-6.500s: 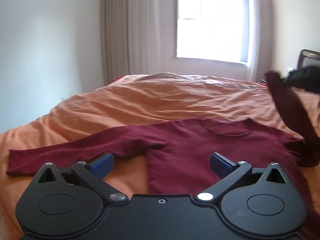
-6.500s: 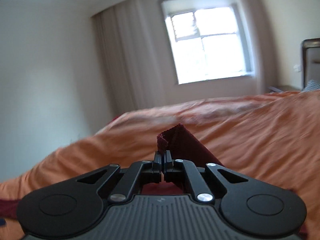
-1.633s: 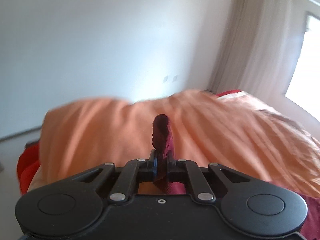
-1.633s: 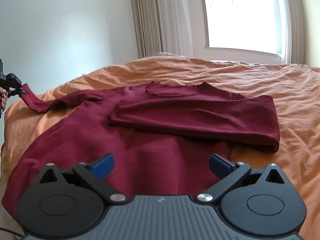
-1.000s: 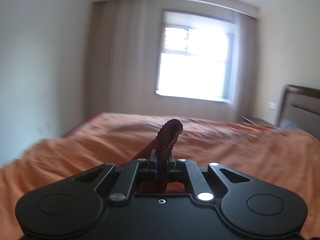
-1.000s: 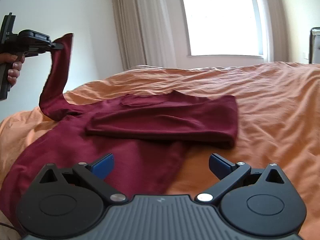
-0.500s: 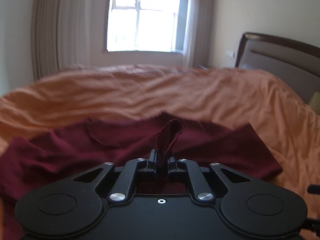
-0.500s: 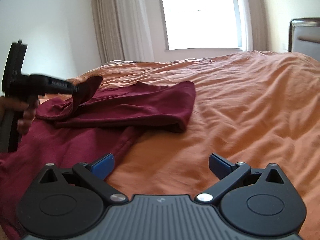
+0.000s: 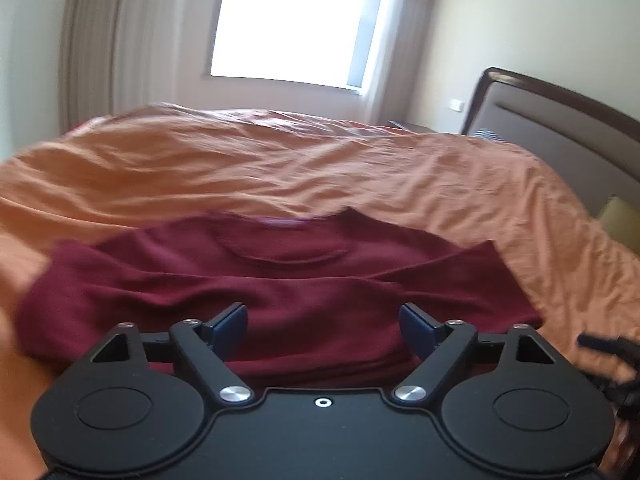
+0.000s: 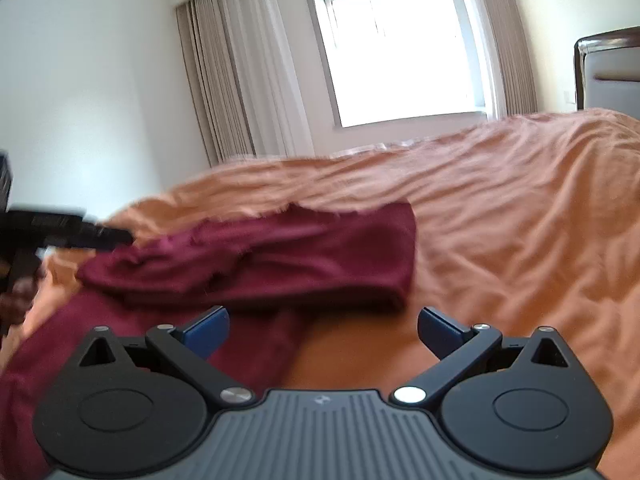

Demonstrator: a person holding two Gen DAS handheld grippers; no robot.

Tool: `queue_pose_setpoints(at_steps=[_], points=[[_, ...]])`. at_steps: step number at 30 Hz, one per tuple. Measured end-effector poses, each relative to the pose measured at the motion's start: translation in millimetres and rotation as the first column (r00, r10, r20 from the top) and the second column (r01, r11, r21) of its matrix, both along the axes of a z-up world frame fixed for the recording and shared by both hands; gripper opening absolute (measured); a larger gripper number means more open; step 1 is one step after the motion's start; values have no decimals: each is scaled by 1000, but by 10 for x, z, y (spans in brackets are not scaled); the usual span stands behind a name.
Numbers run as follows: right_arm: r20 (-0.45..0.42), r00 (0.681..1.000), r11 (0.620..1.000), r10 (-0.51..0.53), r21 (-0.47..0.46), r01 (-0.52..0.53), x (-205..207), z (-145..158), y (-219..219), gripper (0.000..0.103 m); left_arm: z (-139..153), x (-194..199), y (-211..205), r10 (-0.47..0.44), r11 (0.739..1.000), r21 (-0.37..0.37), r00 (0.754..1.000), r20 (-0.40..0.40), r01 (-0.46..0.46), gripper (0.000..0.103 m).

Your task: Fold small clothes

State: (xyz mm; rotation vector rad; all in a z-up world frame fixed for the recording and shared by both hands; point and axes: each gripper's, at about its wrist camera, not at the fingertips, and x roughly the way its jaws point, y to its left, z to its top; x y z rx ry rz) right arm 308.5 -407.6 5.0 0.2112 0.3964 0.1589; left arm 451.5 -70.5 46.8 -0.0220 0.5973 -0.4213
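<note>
The left gripper has its two blue fingers spread wide apart, and nothing is between them. It hangs just over the near part of a dark red sweater. The right gripper is spread wide too, with nothing in it. One of its fingers is over the red cloth and the other is over the orange bed cover. The sweater lies flat on the bed with its neck hole away from the left gripper. Both sleeves are folded across its front, one on top of the other. The picture is a bit blurry, so I cannot tell which sleeve is on top. The sweater sits near the side of the bed where the grippers are. Far behind it are a bright window, long curtains and a dark headboard.
</note>
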Motion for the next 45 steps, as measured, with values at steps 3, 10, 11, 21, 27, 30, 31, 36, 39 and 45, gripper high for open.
queue_pose_setpoints(at_steps=[3,10,11,21,27,30,31,36,39,45], points=[[31,999,999,15,40,-16,103,75,86,102,43,-91,375,47,998,38,999,1,-47,87],[-20,991,992,129,0,-129,520,194,476,99,-65,-278,1233,235,956,174,972,28,-236,103],[-22,991,991,134,1,-134,572,200,528,99,-113,-294,1336,267,944,190,963,38,-269,102],[-174,975,969,134,227,-93,1309,45,796,90,-536,-137,1610,364,878,285,923,122,-384,102],[-205,973,978,107,199,-66,1475,-42,968,8,-586,76,1522,300,909,267,947,116,-320,102],[-108,982,958,154,261,-121,1406,159,948,3,-567,92,1497,271,922,250,955,124,-294,102],[-65,983,950,169,277,-145,1380,259,946,3,-562,101,1495,261,928,241,957,124,-284,102],[125,965,928,232,269,-258,1273,864,1006,3,-509,149,1494,197,964,162,974,111,-213,102],[202,946,923,253,244,-299,1238,1181,1059,3,-495,194,1441,171,973,139,979,107,-185,102],[292,920,928,262,185,-323,1215,1600,1156,3,-602,335,1174,181,937,283,978,108,-204,101]])
